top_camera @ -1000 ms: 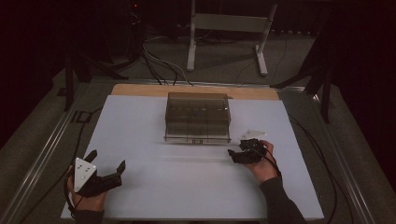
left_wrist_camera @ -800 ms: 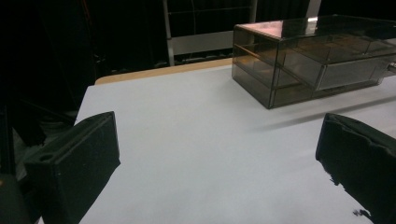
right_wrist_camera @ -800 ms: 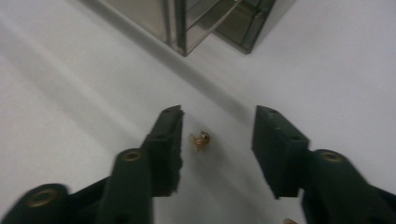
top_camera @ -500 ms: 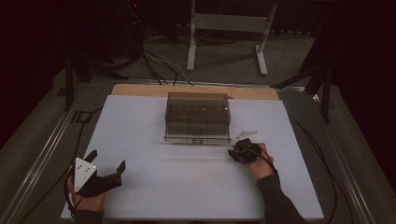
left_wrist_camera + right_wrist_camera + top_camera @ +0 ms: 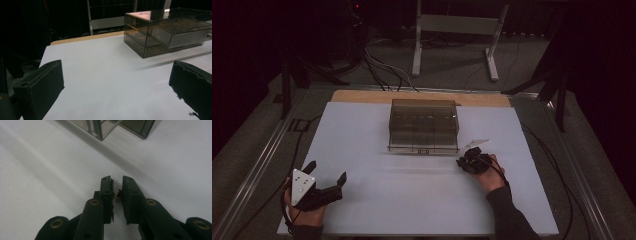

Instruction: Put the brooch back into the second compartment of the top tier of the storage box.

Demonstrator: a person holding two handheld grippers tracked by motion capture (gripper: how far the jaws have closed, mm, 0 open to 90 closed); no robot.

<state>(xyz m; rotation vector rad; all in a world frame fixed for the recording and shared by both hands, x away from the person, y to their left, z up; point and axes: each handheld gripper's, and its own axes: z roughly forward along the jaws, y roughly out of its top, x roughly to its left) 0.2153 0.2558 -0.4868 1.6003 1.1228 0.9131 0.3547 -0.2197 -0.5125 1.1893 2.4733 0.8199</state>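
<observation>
Fingers [image 5: 107, 195] of right gripper [image 5: 117, 185] pinch a tiny brass piece [image 5: 118, 193].

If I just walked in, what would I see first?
A see-through smoky box sitting at the far middle of a big white table. Then two black claws: the left claw wide open at the near left corner, the right claw nearly closed just right of the box's front.

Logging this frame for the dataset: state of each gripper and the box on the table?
Left gripper: open, jaws wide apart, nothing between them.
Right gripper: nearly shut, pinching a tiny brownish object; what it is can't be told.
Clear compartment box: upright on the white table, untouched by either gripper; one front drawer looks slightly open.
</observation>
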